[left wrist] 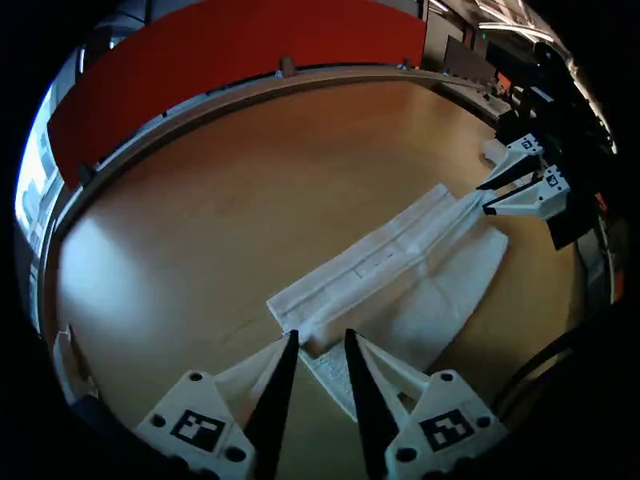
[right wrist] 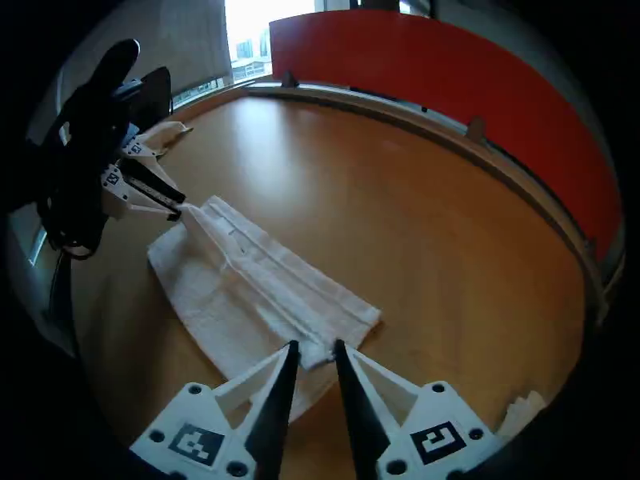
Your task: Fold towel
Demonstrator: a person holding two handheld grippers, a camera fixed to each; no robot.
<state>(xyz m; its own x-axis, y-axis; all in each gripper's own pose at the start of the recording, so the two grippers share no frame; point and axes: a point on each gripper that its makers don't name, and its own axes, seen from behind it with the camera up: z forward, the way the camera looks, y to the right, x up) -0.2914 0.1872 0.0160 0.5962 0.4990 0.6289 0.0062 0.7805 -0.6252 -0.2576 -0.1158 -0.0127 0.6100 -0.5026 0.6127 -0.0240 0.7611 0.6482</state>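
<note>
Two grippers, one towel (left wrist: 408, 280), white, on a wood table (left wrist: 240, 184).

The left gripper (left wrist: 320, 348) has its jaws nearly closed, pinching the near corner of the towel's top layer. The right gripper (right wrist: 314, 352) is the same: jaws narrow, with the opposite corner clamped between the fingers. Each view shows the other gripper at the towel's far end, tips closed on the cloth there.

The towel sits mid-table, stretched between the two grippers. A narrower folded band lies on top and a wider lower layer sticks out along one side.

Risks, judged from here:
- Both bites look small, right at the corners. A hard pull or a quick lift could slip a corner out, and the band would flop open.
- If one hand travels faster or farther than the other, the fold line skews and the edges stop matching.
- The lower layer lies loose on the table. Friction could drag or bunch it as the top layer moves, leaving a wrinkle inside the fold.
- Too much tension between the grippers could slide the whole towel instead of folding it.

The long axis runs gripper to gripper. In the left gripper view it goes from near centre to far right. In the right gripper view it goes from near centre to far left. The band follows the same line, and the short ends face the grippers.
</note>
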